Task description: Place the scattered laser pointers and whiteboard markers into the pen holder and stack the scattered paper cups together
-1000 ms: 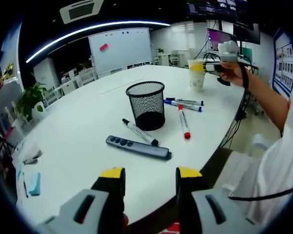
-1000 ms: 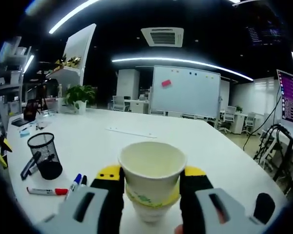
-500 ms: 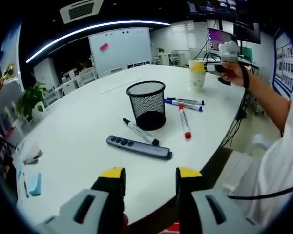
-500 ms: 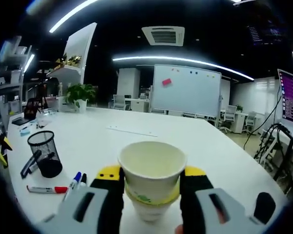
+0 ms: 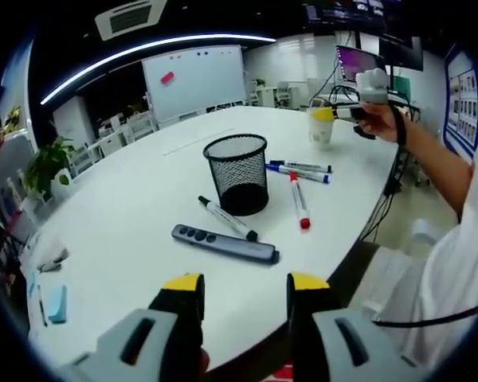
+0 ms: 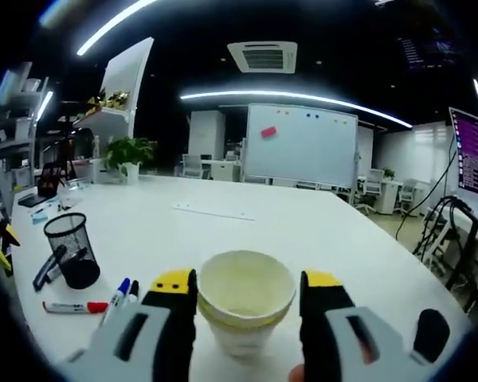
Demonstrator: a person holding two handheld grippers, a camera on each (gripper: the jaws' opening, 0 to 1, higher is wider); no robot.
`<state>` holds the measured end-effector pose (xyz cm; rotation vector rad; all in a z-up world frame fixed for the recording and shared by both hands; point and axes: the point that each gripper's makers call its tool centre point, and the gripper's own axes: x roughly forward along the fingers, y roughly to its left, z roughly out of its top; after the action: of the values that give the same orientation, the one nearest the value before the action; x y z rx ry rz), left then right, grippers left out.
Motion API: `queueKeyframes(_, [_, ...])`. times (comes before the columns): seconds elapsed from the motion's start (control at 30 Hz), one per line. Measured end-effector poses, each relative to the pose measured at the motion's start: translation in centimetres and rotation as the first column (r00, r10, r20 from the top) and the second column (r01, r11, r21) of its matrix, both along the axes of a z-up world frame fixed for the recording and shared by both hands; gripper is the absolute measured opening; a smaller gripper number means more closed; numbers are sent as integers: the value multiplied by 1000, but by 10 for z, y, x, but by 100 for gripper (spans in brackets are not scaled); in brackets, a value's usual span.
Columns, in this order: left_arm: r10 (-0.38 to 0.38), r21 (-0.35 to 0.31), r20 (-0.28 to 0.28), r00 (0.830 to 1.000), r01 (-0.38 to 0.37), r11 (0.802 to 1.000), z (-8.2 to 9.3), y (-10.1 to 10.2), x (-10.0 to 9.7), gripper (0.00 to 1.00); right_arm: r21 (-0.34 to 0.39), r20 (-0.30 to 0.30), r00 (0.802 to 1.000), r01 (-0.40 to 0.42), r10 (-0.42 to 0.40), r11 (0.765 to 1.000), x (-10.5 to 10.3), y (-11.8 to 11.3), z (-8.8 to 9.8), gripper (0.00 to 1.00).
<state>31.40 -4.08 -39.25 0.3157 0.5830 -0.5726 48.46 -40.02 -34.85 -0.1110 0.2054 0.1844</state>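
A black mesh pen holder stands on the white table. Around it lie a black-capped marker, a grey laser pointer, a red-capped marker and two blue markers. My left gripper hangs open over the near table edge with nothing in it. The right gripper is open, its jaws standing just off either side of the nested paper cups, which sit low on the table. From the left gripper view the cups stand at the far right.
A person's hand and arm reach in from the right. Small blue items lie on the table's left side. From the right gripper view the pen holder and the red-capped marker sit far left. A whiteboard stands behind.
The right gripper's jaws have spread apart, letting go of the top paper cup, which now sits lower, nested in the stack. The left gripper has hardly moved.
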Motion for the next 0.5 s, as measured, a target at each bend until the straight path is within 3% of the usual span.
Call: queueKeyframes(0.5, [-2,3,-4,1000,2,1000,-1,-1,-1,42,-2,-12,1000,-3,3,1000,6,-8,-4,51])
